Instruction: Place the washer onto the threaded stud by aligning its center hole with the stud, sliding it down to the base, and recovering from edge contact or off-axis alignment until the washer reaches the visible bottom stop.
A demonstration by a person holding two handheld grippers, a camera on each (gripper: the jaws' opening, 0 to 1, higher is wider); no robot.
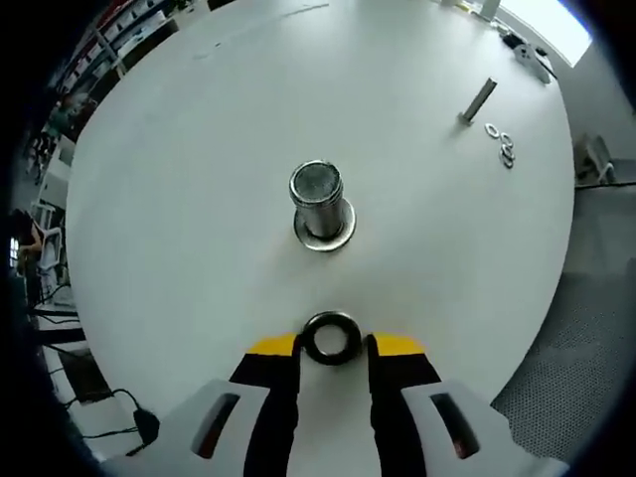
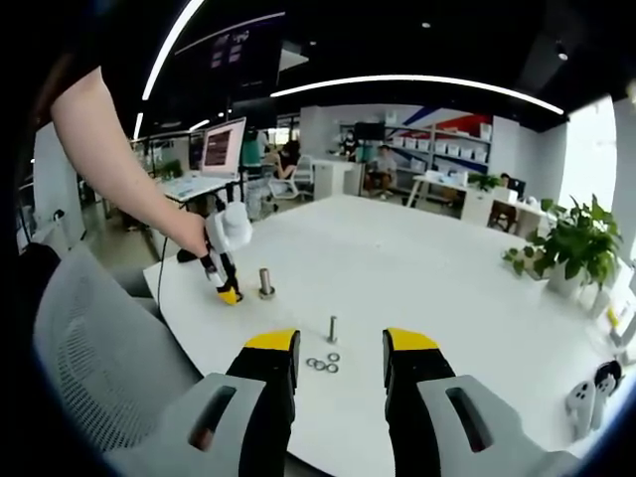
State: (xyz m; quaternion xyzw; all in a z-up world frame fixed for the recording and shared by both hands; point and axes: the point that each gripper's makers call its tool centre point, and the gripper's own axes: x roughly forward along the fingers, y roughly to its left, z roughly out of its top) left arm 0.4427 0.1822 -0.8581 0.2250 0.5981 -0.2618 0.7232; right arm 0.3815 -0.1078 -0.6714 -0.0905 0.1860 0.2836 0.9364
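The left claw (image 1: 334,345) grips a dark washer (image 1: 331,337) just short of the upright stud (image 1: 319,202), mid-desk (image 1: 199,199). The right claw (image 2: 341,348) hangs open over spare washers (image 2: 322,364) near the desk's edge.

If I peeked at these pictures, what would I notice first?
You'd spot the dark washer pinched between the left gripper tips, just short of the shiny threaded stud on the white table. In the right gripper view, the open right gripper hovers near spare washers.
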